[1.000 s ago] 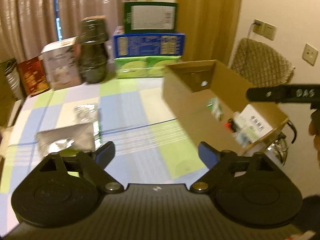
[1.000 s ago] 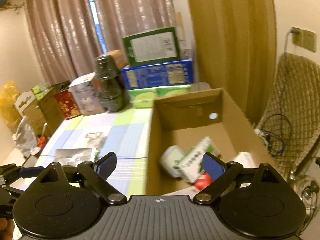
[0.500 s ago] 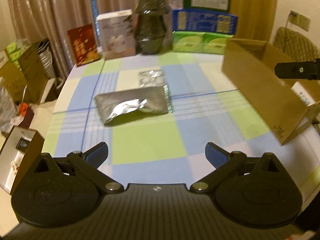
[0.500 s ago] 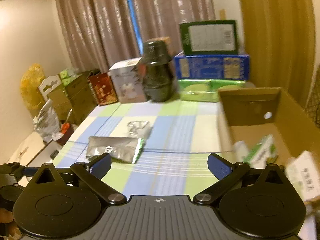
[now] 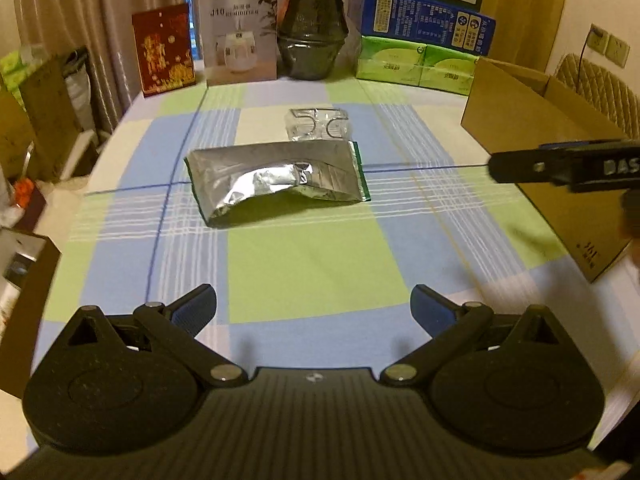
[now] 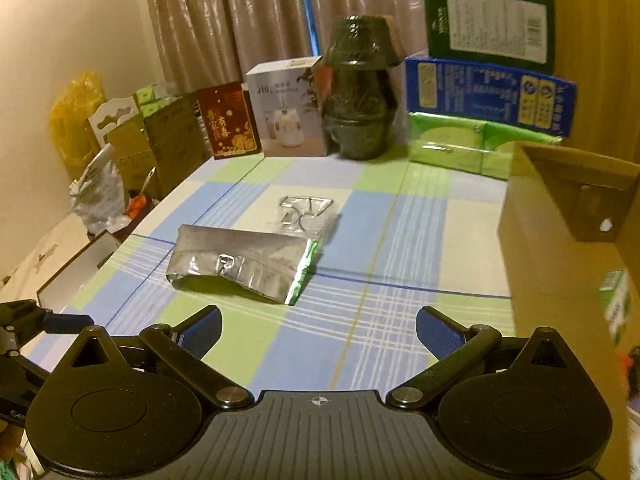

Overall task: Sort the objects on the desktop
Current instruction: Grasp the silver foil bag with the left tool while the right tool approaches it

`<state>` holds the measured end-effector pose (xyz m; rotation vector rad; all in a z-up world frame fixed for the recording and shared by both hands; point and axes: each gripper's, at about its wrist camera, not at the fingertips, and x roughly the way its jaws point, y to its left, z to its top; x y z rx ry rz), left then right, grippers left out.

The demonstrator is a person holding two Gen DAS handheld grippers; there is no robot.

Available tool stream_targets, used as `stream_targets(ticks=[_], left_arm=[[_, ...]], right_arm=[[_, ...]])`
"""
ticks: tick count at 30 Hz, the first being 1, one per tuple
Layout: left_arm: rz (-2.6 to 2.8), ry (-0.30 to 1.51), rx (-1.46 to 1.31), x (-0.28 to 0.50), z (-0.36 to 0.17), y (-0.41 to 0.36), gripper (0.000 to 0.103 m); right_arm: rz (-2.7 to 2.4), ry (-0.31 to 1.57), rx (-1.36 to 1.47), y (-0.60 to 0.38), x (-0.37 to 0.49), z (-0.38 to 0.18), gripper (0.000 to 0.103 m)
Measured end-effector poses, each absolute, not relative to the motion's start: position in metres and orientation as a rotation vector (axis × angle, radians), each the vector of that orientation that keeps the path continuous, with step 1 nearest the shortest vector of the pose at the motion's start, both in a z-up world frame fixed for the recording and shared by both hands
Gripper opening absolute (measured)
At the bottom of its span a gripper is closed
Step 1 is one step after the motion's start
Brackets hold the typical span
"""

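A: Both tongs are spread wide with nothing between them: the left tongs (image 5: 313,304) and the right tongs (image 6: 318,326) each point down at the checked table (image 5: 304,272).

B: Where is the next thing to sort?

A: Straight ahead of both. The silver foil pouch (image 5: 276,178) lies flat mid-table, well apart from either pair of tongs, its long axis running across the left camera's view, green-edged end toward the cardboard box (image 5: 532,152). Just beyond it, touching or nearly so, lies a clear packet of wire pieces (image 5: 318,124).

B: Which hand is nearer?

A: My guess is the left. The pouch sits centred before it, while from the right wrist it lies ahead and off to the left (image 6: 244,268). The box stands on the right, so either hand would carry toward that side.

B: Count?

A: One pouch and one clear packet loose on the table, one open box. Inside it I can make out only a green-and-white carton (image 6: 618,304); the rest is cut off or blurred. The cartons and dark jar along the far edge look like background.
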<state>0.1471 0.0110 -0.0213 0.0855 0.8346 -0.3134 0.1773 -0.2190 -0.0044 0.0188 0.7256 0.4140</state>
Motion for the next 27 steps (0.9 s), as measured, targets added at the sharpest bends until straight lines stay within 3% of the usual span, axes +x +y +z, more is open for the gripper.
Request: stream_targets(ticks=[15,20,27], left_arm=[[-0.404,0.803,0.172,0.177,-0.023,0.010,0.101],[-0.463,0.713,0.323,0.200,-0.013,0.001,0.101],[-0.643,0.724,0.518,0.248,-0.012,-0.002,0.097]], right_arm=[[0.464,0.739,-0.094,-0.201,0.226,-0.014,0.101],[0.466,0.749,-0.078,-0.207,0.232,-0.016,0.101],[0.478,0.745,-0.072,-0.203,0.243,-0.017,0.101]])
